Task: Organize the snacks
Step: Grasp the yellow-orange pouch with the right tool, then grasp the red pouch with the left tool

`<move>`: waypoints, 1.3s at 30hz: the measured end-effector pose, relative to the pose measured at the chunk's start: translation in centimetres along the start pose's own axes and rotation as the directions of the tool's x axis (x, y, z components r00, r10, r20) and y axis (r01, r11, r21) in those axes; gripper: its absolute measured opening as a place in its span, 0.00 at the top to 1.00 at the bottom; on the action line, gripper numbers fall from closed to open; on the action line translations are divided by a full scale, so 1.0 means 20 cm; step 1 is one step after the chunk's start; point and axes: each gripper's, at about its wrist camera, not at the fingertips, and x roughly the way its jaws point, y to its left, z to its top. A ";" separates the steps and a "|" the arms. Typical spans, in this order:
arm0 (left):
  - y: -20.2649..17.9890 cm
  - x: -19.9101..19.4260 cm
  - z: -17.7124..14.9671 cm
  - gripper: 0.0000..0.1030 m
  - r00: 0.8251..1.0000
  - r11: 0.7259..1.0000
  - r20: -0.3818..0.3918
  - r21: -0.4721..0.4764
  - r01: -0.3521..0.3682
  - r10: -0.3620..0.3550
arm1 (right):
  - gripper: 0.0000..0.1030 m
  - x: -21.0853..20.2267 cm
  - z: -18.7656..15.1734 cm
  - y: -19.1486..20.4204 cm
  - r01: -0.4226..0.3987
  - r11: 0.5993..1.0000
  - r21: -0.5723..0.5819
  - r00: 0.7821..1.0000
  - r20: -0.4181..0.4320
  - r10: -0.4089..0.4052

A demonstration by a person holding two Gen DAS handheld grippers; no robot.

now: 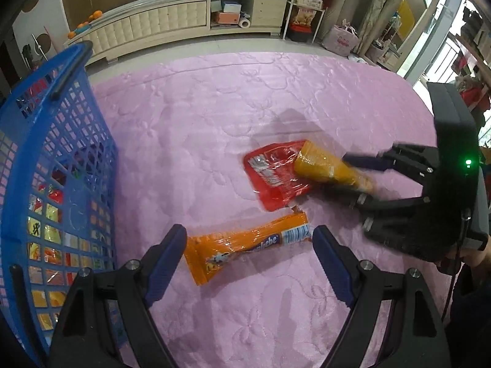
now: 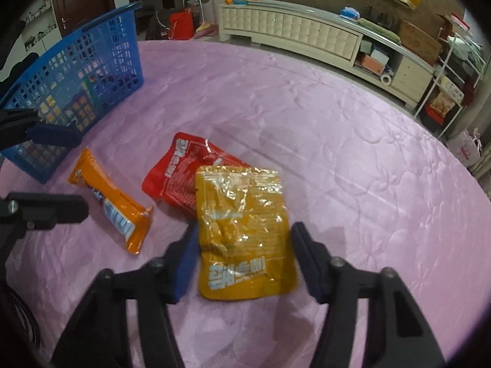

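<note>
A yellow snack pouch (image 2: 242,214) lies partly over a red pouch (image 2: 175,171) on the pink quilted cover. My right gripper (image 2: 245,230) has a pad against each side edge of the yellow pouch. In the left wrist view the yellow pouch (image 1: 322,165) looks squeezed into a cone at the right gripper (image 1: 359,181), which is blurred. An orange snack bar (image 1: 239,245) lies flat between the wide-apart fingers of my left gripper (image 1: 250,233), which is open and not touching it. The red pouch (image 1: 270,178) lies just beyond the bar.
A blue lattice basket (image 1: 61,153) with several snack packs inside stands at the left edge of the pink cover (image 1: 214,107). The basket (image 2: 86,70) is far left in the right wrist view. A low cream cabinet (image 1: 172,18) runs along the far wall.
</note>
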 end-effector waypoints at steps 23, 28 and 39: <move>-0.11 0.10 0.26 0.20 0.995 0.992 -0.090 -0.124 0.037 -0.049 | 0.70 -0.24 0.00 -0.34 -0.104 0.889 0.445 0.990 0.132 0.050; -0.12 0.24 0.34 0.20 0.985 0.979 -0.157 -0.198 0.040 -0.072 | 0.70 -0.22 -0.04 -0.42 -0.104 0.860 0.500 0.992 0.112 0.054; -0.18 0.45 0.41 0.19 0.979 0.980 -0.202 -0.198 -0.001 -0.040 | 0.69 -0.19 -0.03 -0.43 -0.030 0.873 0.488 0.998 0.064 -0.002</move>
